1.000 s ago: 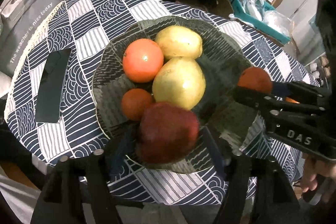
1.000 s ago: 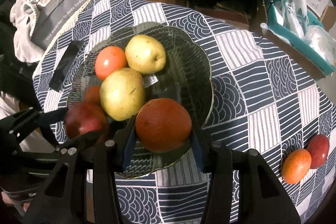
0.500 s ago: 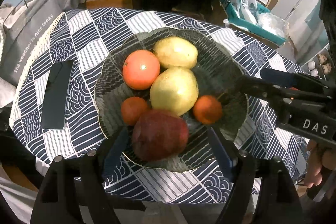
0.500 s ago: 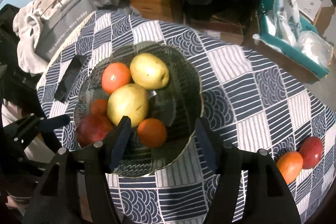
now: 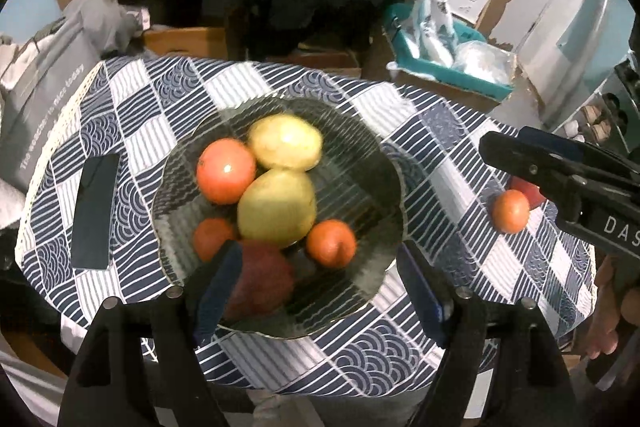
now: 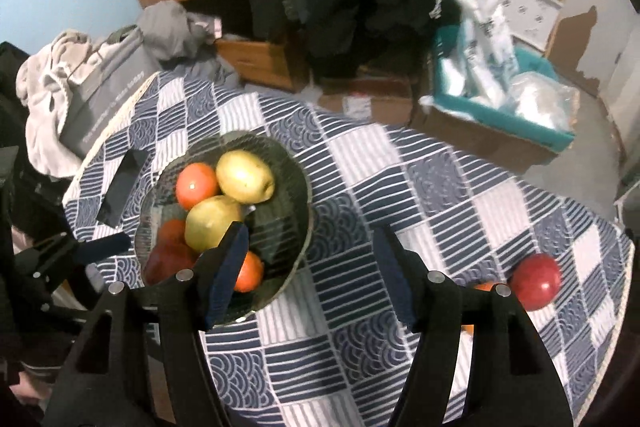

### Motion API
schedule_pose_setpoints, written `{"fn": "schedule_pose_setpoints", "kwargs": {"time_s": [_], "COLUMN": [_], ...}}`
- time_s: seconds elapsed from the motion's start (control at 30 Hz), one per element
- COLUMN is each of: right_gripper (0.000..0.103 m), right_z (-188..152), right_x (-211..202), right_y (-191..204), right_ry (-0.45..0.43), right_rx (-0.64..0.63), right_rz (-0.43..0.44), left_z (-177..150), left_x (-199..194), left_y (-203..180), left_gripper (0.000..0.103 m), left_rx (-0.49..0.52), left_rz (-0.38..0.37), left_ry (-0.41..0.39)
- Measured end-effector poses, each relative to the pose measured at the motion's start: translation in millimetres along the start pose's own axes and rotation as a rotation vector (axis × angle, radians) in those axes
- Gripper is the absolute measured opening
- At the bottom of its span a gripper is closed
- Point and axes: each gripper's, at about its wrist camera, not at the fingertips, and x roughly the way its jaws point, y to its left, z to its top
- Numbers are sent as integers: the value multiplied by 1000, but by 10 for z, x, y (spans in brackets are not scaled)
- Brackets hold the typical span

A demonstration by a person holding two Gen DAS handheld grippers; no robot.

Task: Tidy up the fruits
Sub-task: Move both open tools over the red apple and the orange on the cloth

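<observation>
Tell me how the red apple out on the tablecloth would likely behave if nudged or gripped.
The red apple is round and lies free on the flat tablecloth, so a nudge would probably roll it. Its glossy skin may slip between narrow pads. It looks firm and should keep its shape when gripped.

Six fruits sit in one glass bowl [image 5: 384, 163]: two yellow pears [image 5: 285, 142] [image 5: 276, 207], one large orange [image 5: 226, 171], two small oranges [image 5: 331, 243] [image 5: 211, 238] and one dark red apple [image 5: 262, 281]. Outside it on the table [image 6: 440, 195] lie one red apple [image 6: 536, 281] and one orange [image 5: 510, 211]. One black phone [image 5: 95, 211].
</observation>
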Motion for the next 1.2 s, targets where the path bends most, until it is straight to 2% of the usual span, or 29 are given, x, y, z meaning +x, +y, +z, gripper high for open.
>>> {"fn": "schedule_pose_setpoints", "kwargs": {"time_s": [0.2, 0.27, 0.43, 0.47, 0.53, 0.87, 1.2], "right_gripper": [67, 67, 68, 70, 81, 81, 81], "right_z": [-41, -59, -110, -115, -137, -289, -478], "right_x": [-262, -337, -522, -554, -612, -927, -1113], "right_y": [-143, -200, -348, -378, -431, -703, -1094], "right_ry": [-44, -55, -82, -87, -94, -143, -150], "right_rx": [3, 13, 42, 45, 53, 87, 162], "right_rz": [-72, -85, -117, -123, -143, -192, -244], "left_z": [67, 85, 133, 140, 159, 214, 230], "left_x": [-118, -158, -255, -274, -306, -435, -435], "left_y": [-180, -231, -363, -385, -430, -752, -1140], "left_gripper": [82, 88, 89, 89, 89, 91, 94], "left_rx": [17, 21, 28, 30, 33, 87, 167], "left_rz": [-16, -21, -31, -36, -38, -62, -73], "left_ry": [-43, -61, -102, -110, -122, -168, -190]}}
